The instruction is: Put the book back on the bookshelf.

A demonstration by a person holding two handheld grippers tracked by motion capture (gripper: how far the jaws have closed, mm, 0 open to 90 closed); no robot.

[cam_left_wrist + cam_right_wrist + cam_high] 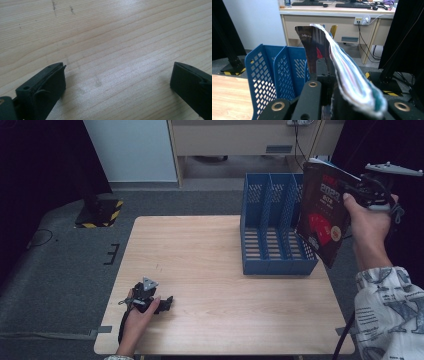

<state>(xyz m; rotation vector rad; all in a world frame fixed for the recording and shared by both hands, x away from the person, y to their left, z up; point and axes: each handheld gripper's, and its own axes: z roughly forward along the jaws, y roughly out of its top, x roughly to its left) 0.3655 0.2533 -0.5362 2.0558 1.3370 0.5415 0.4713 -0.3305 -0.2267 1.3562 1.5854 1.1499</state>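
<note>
A dark magazine [322, 215] with a red dial on its cover hangs upright in the air at the right. My right gripper [356, 190] is shut on its upper right edge. Its lower corner hangs over the right end of a blue slotted file rack [270, 227]. In the right gripper view the magazine [317, 50] runs away between my black jaws, its page edges [352, 80] curling to the right, with the rack [274, 70] below and to the left. My left gripper [167, 304] rests on the wooden table [200, 270] near its front left. Its fingers [45, 87] stand wide apart over bare wood.
The rack stands at the table's back right corner with three slots open toward the top. Grey carpet surrounds the table. A black stand base [100, 212] with yellow stripes sits on the floor at the back left. A desk [332, 15] with cables stands behind.
</note>
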